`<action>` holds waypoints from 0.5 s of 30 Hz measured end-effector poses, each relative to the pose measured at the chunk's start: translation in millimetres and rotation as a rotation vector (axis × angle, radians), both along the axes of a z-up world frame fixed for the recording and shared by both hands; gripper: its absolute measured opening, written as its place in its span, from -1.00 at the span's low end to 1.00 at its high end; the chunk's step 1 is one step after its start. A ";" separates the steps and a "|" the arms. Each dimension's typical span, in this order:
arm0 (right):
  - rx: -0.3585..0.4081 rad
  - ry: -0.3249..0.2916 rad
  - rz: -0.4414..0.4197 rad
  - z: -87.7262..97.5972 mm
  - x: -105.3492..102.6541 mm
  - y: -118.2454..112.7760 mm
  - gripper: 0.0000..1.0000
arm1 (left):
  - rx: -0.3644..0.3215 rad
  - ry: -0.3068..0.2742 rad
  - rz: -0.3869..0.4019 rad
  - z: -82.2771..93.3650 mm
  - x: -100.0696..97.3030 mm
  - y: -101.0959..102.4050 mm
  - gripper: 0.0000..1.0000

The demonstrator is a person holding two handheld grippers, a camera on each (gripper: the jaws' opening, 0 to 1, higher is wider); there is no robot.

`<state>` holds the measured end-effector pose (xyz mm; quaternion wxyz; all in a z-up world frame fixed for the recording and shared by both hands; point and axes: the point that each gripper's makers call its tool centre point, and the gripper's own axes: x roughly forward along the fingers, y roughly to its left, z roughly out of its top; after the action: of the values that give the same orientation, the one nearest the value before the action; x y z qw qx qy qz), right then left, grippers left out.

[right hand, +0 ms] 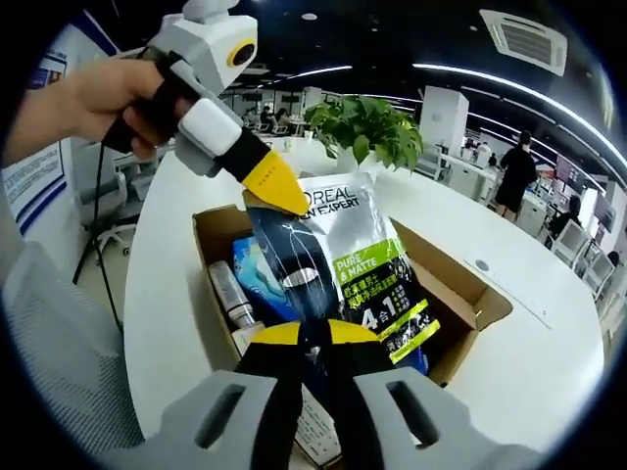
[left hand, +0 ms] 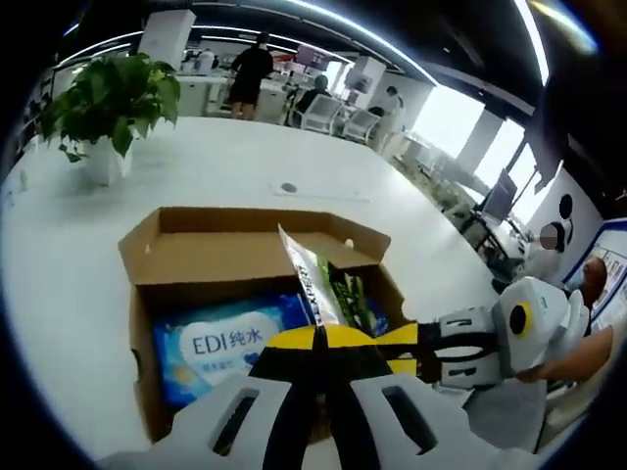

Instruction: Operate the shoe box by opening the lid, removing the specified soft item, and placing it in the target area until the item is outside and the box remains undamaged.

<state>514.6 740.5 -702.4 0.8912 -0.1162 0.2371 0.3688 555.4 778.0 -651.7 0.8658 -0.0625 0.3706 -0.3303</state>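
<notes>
An open brown shoe box [left hand: 245, 253] [right hand: 468, 305] sits on the white table, its lid flap folded back. A silver L'Oreal pouch [right hand: 367, 264] with a green label is held up above the box, seen edge-on in the left gripper view [left hand: 315, 279]. My left gripper [left hand: 318, 338] [right hand: 276, 191] is shut on one edge of the pouch. My right gripper [right hand: 313, 335] [left hand: 400, 337] is shut on the opposite edge. A blue EDI wipes pack [left hand: 220, 348] [right hand: 257, 266] lies inside the box, beside a small bottle [right hand: 230, 292].
A potted plant [left hand: 113, 98] [right hand: 367, 122] stands on the white table [left hand: 245, 157] beyond the box. A round cable port [left hand: 288, 187] [right hand: 480, 264] lies behind the box. People and office chairs [left hand: 323, 108] are far back.
</notes>
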 end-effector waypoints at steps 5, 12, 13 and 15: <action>0.007 -0.023 -0.029 8.2 3.2 -3.9 -1.00 | -0.010 -0.008 0.004 4.3 -1.7 3.7 -1.00; 0.027 -0.026 -0.030 22.2 1.2 -5.6 -1.00 | -0.029 -0.027 0.009 13.4 -3.4 6.2 -1.00; 0.030 -0.025 -0.032 24.4 1.0 -6.4 -1.00 | -0.032 -0.028 0.009 14.4 -3.4 5.9 -1.00; 0.033 -0.029 -0.034 28.4 0.4 -8.2 -1.00 | -0.036 -0.033 0.008 16.4 -3.4 5.4 -1.00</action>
<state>515.0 732.2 -674.0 0.9025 -0.1028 0.2199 0.3557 552.1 783.4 -635.3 0.8720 -0.0743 0.3499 -0.3342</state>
